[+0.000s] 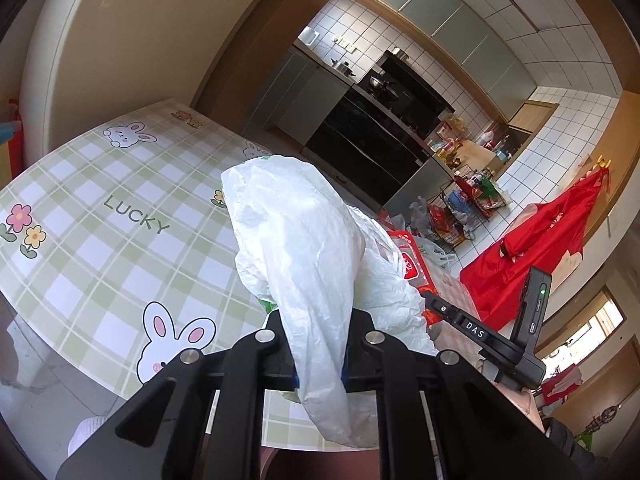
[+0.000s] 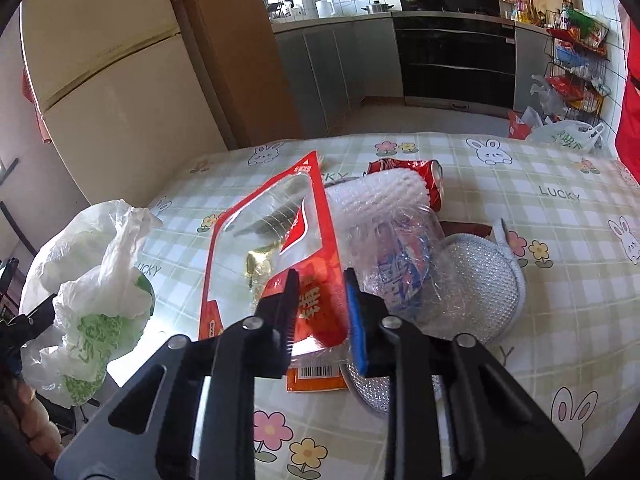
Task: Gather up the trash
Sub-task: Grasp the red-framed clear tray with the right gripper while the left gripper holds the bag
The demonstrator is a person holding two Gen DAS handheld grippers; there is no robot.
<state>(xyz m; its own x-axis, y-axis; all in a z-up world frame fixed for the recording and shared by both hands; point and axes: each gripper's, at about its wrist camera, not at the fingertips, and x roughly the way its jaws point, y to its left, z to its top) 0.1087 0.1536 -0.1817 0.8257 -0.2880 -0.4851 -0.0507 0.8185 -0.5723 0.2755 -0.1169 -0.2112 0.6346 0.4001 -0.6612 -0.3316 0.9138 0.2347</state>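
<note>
The left hand-held gripper (image 1: 318,344) is clenched on a thin white plastic bag with green print (image 1: 304,248), holding it above the counter (image 1: 100,208), which wears a green checked cloth with rabbits and flowers. In the right wrist view the same bag (image 2: 92,280) hangs at the left edge of the counter, its mouth crumpled, with no opening to be seen.

The right hand-held gripper (image 2: 320,312) has its jaws apart, one on each side of the lower part of a red and clear plastic food pouch (image 2: 280,256) that lies on the counter; whether the pads touch it cannot be told.

Just beside the pouch sit a roll of clear bubble wrap (image 2: 380,200), a crushed red drink can (image 2: 416,176) behind it, a crumpled clear plastic bottle with a blue label (image 2: 404,264), and a round silver mesh pad (image 2: 476,284).

All the visible trash is on the counter, so collecting seems barely begun; whether the bag holds anything cannot be told.
</note>
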